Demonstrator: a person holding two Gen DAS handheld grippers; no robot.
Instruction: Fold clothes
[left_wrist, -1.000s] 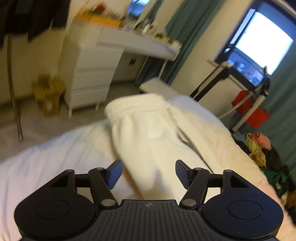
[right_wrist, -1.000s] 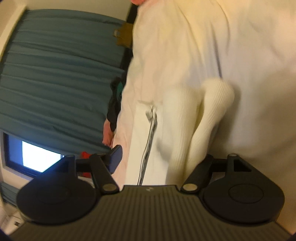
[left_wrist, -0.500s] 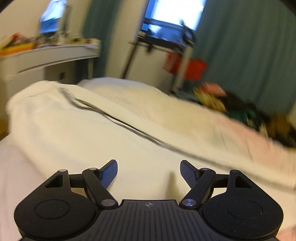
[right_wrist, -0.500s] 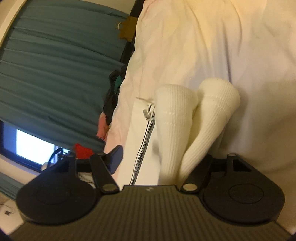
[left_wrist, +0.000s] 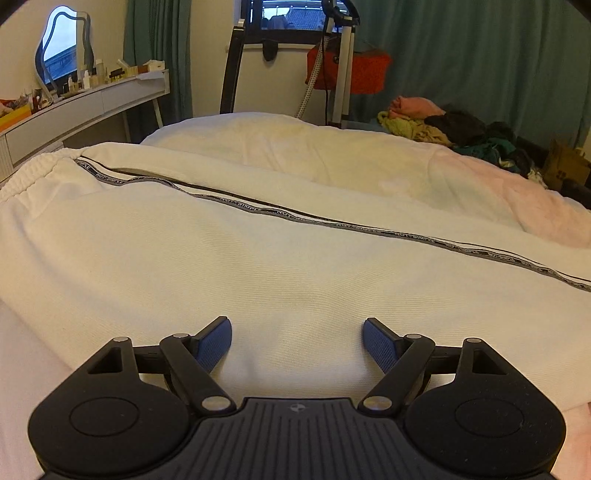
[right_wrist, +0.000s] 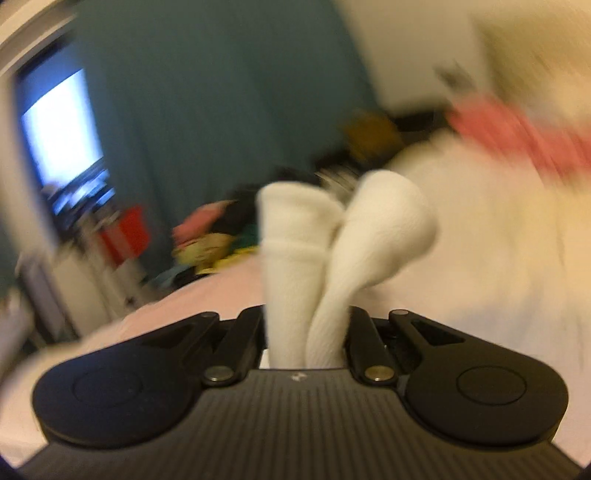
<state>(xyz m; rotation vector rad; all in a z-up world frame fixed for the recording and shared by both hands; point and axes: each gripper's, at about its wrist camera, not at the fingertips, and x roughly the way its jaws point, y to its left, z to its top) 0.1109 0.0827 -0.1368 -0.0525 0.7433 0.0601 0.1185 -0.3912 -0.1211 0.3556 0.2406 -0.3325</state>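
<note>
White ribbed cuffs (right_wrist: 343, 236) could slip from my right gripper (right_wrist: 306, 343), whose jaws have just been closing and now pinch them thinly. My left gripper (left_wrist: 297, 338), jaws just widening and spread empty, hovers over the trousers (left_wrist: 258, 258) on the bed (left_wrist: 332, 147).

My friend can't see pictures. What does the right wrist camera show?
The right gripper is shut on two ribbed white cuffs of a garment, lifted above the white bed. Behind, blurry, are teal curtains and a clothes pile.
</note>
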